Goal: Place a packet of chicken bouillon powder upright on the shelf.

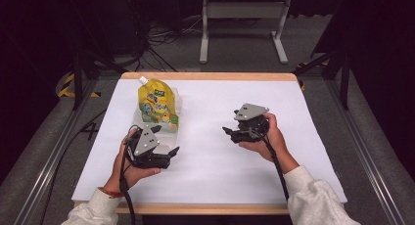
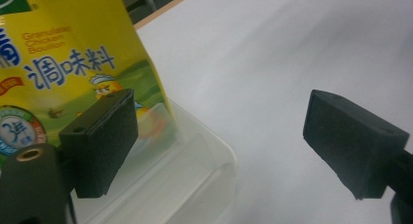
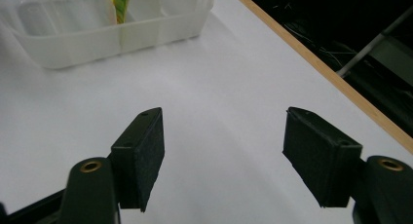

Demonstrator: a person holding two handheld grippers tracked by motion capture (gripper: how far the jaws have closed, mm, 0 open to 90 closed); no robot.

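Here the yellow pouch (image 1: 157,103) stands upright in a clear plastic tub (image 1: 174,127) on the left half of the white table (image 1: 215,171), toward the far edge, its white spout at the top. Both tongs stand apart with nothing between them. The left tongs (image 1: 172,150) sit just beside the tub's near end, tips pointing right; in the left gripper view the pouch (image 2: 73,53) fills the upper left, the tub's rounded corner (image 2: 214,151) lies between the pads and one pad (image 2: 104,136) is in front of the pouch's printed face without pressing it. The right tongs (image 1: 228,132) hover well apart from the pouch, over bare table near the middle, pointing left toward it; the right gripper view looks across to the tub (image 3: 97,34) with a strip of the pouch (image 3: 119,2) inside.

As I read it, the pouch is set in the tub and nobody has hold of it. If the pouch is to be handled next, the left tongs must turn toward it and shut on its edge above the tub wall, taking care not to tip the light tub.

The pouch's bottom is blurred behind the plastic, so how it sits inside is unclear. Whether the tub is divided, as the right gripper view hints, I cannot settle. The pouch's top is cut off in both gripper views.
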